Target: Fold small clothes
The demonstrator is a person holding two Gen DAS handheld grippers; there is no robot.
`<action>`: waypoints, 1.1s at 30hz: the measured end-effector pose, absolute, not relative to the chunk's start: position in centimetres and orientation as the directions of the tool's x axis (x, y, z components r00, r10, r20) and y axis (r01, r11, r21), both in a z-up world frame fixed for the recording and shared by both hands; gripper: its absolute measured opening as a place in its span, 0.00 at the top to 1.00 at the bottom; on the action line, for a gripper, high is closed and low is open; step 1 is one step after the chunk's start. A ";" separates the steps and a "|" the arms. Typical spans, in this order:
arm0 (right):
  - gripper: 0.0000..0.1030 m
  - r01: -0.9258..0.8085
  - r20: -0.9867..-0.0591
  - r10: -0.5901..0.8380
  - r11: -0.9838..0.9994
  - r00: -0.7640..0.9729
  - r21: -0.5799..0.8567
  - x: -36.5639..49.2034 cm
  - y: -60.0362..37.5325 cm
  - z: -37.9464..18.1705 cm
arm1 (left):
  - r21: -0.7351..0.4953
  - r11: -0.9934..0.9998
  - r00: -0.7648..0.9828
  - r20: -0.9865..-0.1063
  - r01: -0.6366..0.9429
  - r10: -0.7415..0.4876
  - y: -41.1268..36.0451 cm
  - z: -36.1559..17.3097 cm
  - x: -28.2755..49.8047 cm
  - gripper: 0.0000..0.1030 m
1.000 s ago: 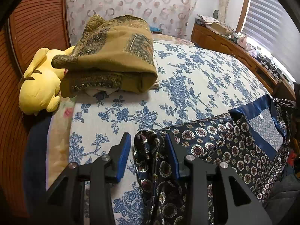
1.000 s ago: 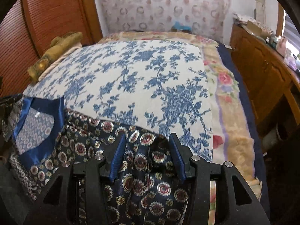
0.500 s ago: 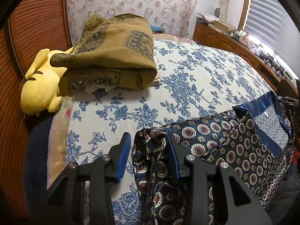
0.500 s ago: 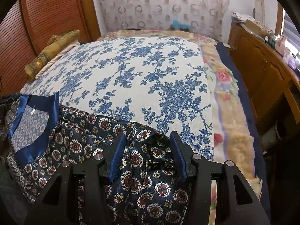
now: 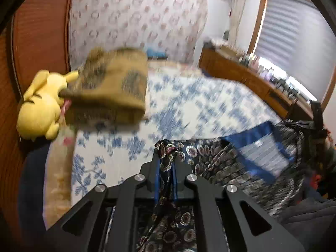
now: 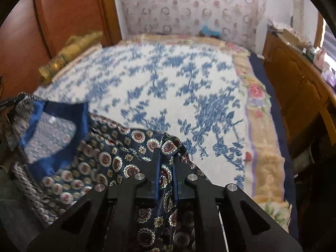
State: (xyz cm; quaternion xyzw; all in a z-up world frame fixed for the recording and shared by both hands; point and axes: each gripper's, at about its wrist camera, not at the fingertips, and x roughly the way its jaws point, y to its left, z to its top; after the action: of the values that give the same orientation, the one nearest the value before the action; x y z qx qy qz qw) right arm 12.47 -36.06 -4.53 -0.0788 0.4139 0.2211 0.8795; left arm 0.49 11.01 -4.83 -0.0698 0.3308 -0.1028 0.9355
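A dark navy garment with medallion print (image 5: pixel 226 163) and a plain blue collar (image 5: pixel 252 133) lies at the near edge of the bed. My left gripper (image 5: pixel 166 157) is shut on a bunched corner of it and lifts it off the bed. In the right wrist view the same garment (image 6: pixel 94 163) spreads to the left, its blue collar (image 6: pixel 63 113) open. My right gripper (image 6: pixel 166 159) is shut on the garment's other corner. Both views are blurred by motion.
The bed has a white cover with blue flowers (image 5: pixel 189 105) (image 6: pixel 168 88). A folded olive patterned cloth (image 5: pixel 111 88) and a yellow plush toy (image 5: pixel 40 107) lie at its far left. A wooden dresser (image 6: pixel 294 79) stands along the right.
Both grippers have shut on the garment's corners, which lay between open jaws before. Both have risen and lifted the cloth.
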 end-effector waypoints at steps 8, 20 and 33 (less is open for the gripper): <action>0.94 -0.429 -0.557 0.356 0.903 0.750 0.000 6.9 -37.0 5.6 | -0.114 0.970 0.882 -0.404 0.215 -0.243 10.3 6.7 -4.4 0.95; 0.94 -0.447 -0.295 0.384 0.875 0.875 -0.185 5.8 -34.7 20.8 | -0.025 0.990 0.959 -0.248 0.136 -0.138 11.9 17.3 0.6 0.95; 0.81 -0.323 -0.615 0.114 0.915 0.781 -0.241 32.2 -30.2 6.6 | -0.008 0.996 0.795 -0.602 0.090 -0.077 11.6 1.5 24.8 0.84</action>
State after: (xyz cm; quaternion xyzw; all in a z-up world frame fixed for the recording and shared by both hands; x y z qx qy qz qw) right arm 32.15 -30.23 6.57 -0.1689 0.3096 0.1177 0.9283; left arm 24.79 11.65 1.51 0.0108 0.3174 -0.0440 0.9472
